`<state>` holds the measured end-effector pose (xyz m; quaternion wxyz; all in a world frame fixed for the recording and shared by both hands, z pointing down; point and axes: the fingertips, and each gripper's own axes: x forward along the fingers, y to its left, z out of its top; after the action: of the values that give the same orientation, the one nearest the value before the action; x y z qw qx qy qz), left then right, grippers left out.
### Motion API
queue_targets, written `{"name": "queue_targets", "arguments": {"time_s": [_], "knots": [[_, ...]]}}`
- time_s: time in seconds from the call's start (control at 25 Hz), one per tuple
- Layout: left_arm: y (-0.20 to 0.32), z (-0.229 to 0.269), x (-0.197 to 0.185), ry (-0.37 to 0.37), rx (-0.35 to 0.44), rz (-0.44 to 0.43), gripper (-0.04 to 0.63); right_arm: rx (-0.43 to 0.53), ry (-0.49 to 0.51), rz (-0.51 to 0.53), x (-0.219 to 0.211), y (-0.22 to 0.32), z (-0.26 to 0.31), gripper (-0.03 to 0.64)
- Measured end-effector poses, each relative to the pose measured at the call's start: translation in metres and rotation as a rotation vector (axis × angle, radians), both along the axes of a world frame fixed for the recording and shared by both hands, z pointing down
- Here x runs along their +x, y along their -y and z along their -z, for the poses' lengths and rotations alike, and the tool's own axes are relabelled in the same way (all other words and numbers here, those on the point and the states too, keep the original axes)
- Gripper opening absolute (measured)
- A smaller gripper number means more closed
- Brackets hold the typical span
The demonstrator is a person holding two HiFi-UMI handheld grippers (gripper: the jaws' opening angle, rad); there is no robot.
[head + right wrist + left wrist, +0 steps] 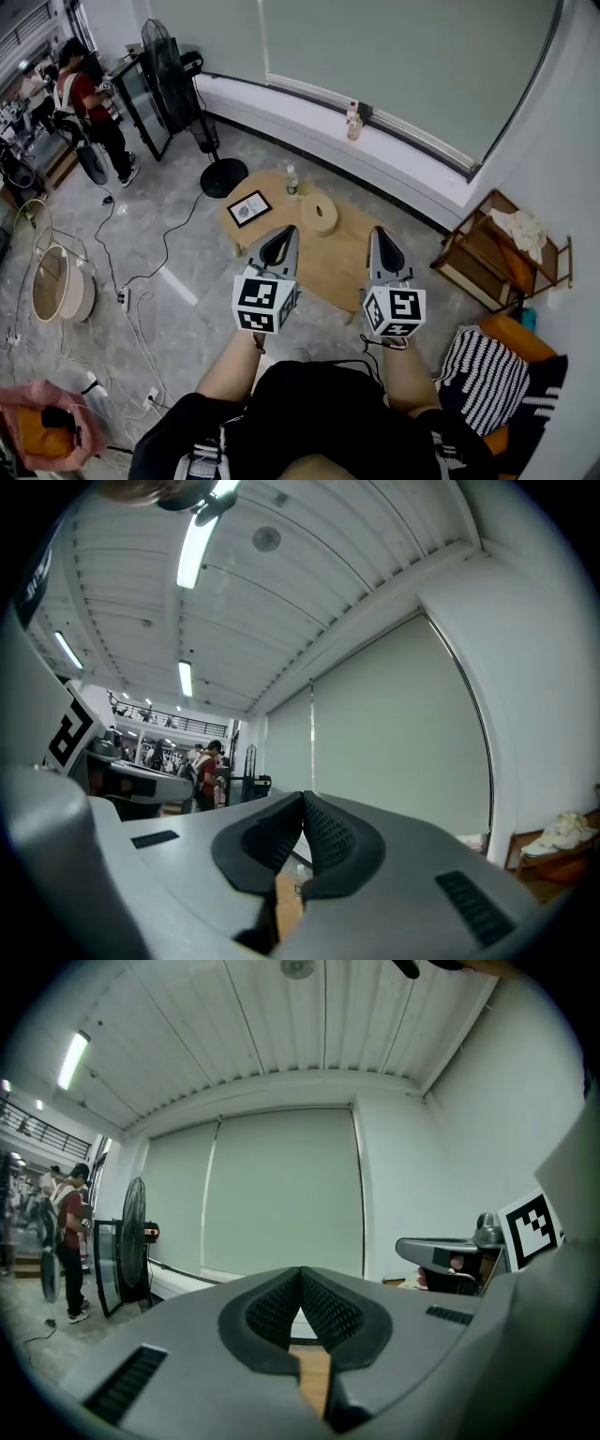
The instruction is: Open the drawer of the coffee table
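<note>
Jaws pressed together and empty, you hold the left gripper (287, 231) and right gripper (379, 232) level over the coffee table (333, 261); go lower, since its drawer is hidden below the near edge.

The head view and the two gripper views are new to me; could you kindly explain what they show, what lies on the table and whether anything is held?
There is no robot here: a person carries the left hand-held gripper and the right hand-held gripper, two-jaw tools with marker cubes on them. The head view comes from a camera on the person's head, looking down at both. Each gripper view comes from a camera riding on one hand-held gripper, looking along its jaws. In both, the jaws are closed with nothing between them, so nothing is held. Both point toward the wooden coffee table, which carries a framed picture, a small bottle and a pale ring-shaped object. Its drawer cannot be made out from here.
</note>
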<state>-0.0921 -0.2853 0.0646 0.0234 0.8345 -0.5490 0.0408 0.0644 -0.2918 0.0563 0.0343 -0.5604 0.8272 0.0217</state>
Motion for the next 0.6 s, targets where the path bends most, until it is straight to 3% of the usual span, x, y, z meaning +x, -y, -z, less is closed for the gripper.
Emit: {"name": "queue_targets", "arguments": {"time_s": [0.28, 0.6], "knots": [[0.061, -0.022, 0.007, -0.023, -0.059, 0.004, 0.02, -0.052, -0.038, -0.049, 0.027, 0.049, -0.023, 0.017], [0.087, -0.036, 0.026, 0.018, -0.092, 0.022, 0.02, -0.09, -0.048, -0.028, 0.054, 0.082, -0.044, 0.017]]}}
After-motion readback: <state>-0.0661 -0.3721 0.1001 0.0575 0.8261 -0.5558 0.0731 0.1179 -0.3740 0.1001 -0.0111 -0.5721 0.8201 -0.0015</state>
